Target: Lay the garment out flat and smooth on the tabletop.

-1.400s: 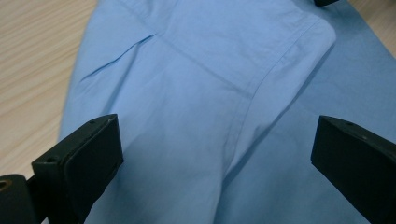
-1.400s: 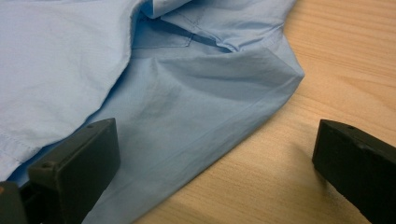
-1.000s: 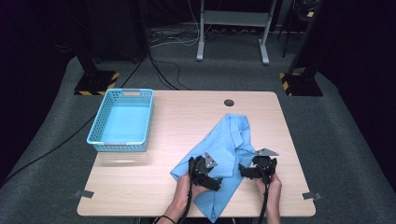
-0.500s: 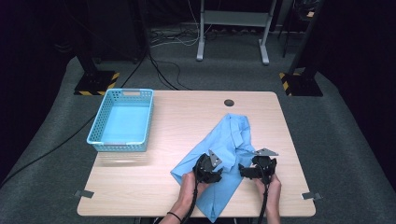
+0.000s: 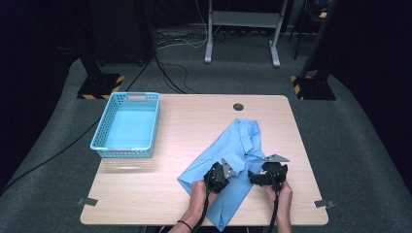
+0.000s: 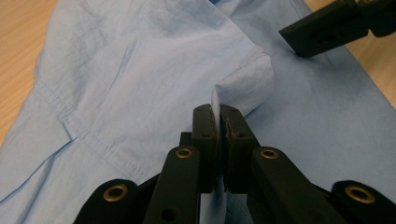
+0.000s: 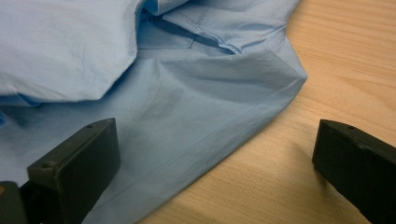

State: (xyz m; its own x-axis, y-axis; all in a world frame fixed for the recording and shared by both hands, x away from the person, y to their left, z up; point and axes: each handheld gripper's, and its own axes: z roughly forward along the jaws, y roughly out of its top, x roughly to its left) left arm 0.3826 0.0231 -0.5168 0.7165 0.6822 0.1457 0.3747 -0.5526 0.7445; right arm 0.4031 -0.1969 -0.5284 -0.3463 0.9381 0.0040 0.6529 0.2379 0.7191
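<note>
While both hands work near the table's [image 5: 145, 204] front edge:
Shirt [image 5: 243, 145]: light blue, lying by the front right corner
Left gripper [image 6: 218, 122]: jaws just closed, pinching a shirt fold
Right gripper [image 7: 210, 163]: jaws spread across the shirt's hem

Under my black left gripper [image 6: 218, 122] I see a plain light blue shirt [image 5: 233, 155] with matching blue stitching and no print. My right gripper [image 7: 215, 154] is black too, over pale wood-grain table [image 5: 194, 121]. Beyond my left gripper sits a light blue latticed basket [image 5: 127, 125].
</note>
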